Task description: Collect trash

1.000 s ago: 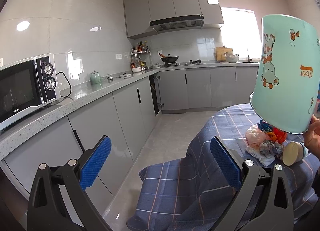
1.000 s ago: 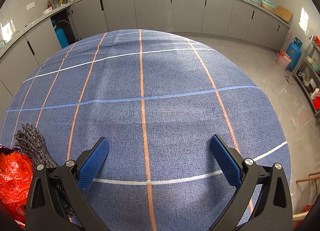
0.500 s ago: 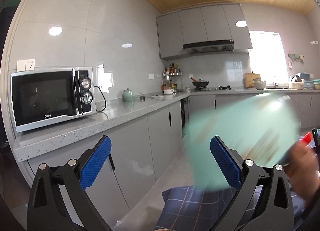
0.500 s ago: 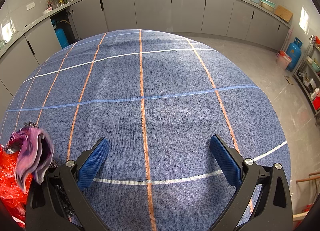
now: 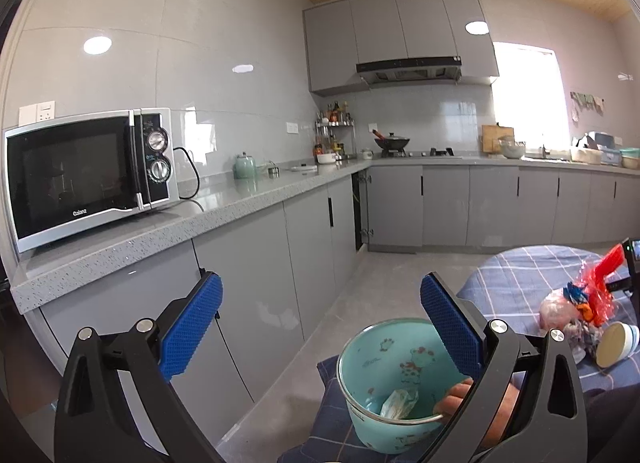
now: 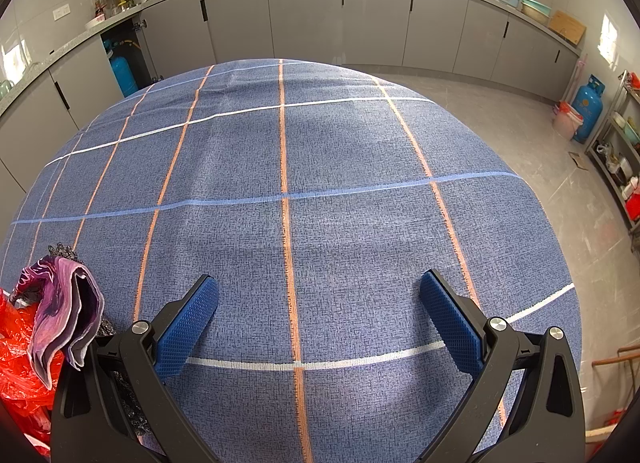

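Note:
A teal cartoon-printed bin (image 5: 384,395) stands upright on the blue plaid tablecloth (image 5: 516,283), held at its rim by a bare hand (image 5: 456,399); a crumpled wrapper (image 5: 398,403) lies inside. My left gripper (image 5: 320,327) is open and empty above and left of the bin. A trash pile (image 5: 576,311) of red and clear plastic and a tipped paper cup (image 5: 614,349) lies to the right. My right gripper (image 6: 320,323) is open and empty over the bare tablecloth (image 6: 288,183). A purple wrapper (image 6: 64,311) and red plastic (image 6: 20,363) lie at its left.
A grey counter (image 5: 224,207) with a microwave (image 5: 88,171) runs along the left wall. Grey cabinets (image 6: 304,19) stand behind the round table. Blue gas cylinders (image 6: 586,111) stand on the floor at the right. A dark mesh scrap (image 6: 64,253) lies by the purple wrapper.
The hand has turned the teal bin from upside down in the air and set it upright on the table. A purple wrapper has landed on the red plastic in the right wrist view.

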